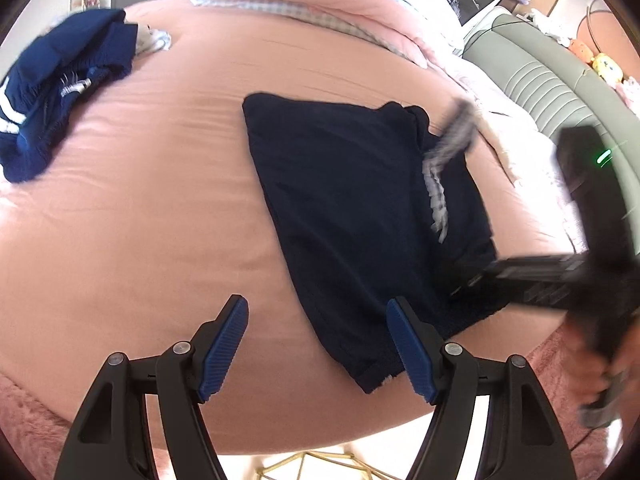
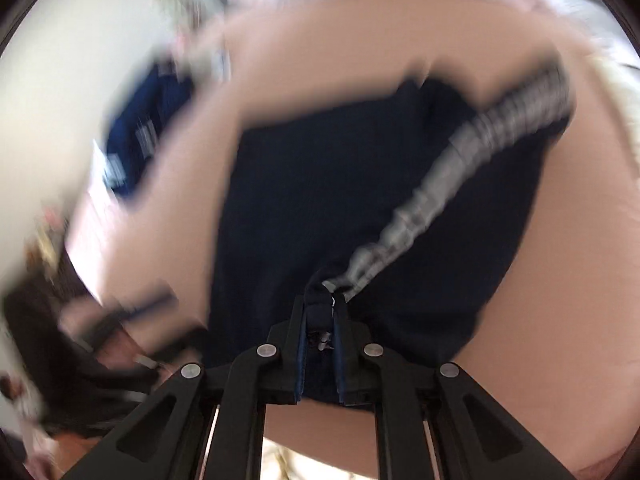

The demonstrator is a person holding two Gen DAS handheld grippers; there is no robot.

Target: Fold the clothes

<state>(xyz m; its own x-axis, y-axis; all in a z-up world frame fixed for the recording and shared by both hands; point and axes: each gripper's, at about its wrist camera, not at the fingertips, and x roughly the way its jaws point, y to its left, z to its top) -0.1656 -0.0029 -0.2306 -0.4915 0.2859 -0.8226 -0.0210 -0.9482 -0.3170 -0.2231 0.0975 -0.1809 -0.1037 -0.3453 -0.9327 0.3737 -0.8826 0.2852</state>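
- Pink sheets cover the bed point(image 1: 140, 200), which fills both views; rumpled pink and checked bedding point(image 1: 304, 4) is heaped at its far end, and a grey-green padded headboard point(image 1: 532, 76) with small plush toys on top stands at the right.
- Near the middle of the bed lies the dark navy garment point(image 1: 352, 208), already doubled into a rough rectangle, its grey-and-white striped band point(image 1: 440, 176) running across the upper layer.
- Step in hand, as I judge it: another fold. The right tongs point(image 2: 322, 320) are clenched on a bunched navy edge next to the end of the striped band (the view is heavily motion-blurred).
- The left tongs point(image 1: 316, 344) hover released, jaws wide, over the garment's near corner.
- Next, probably: carry the pinched edge across, with the left tongs pinning the near hem so the layers do not slide.
- A second garment, blue with white stripes point(image 1: 60, 92), sits crumpled at the far left, not yet folded.
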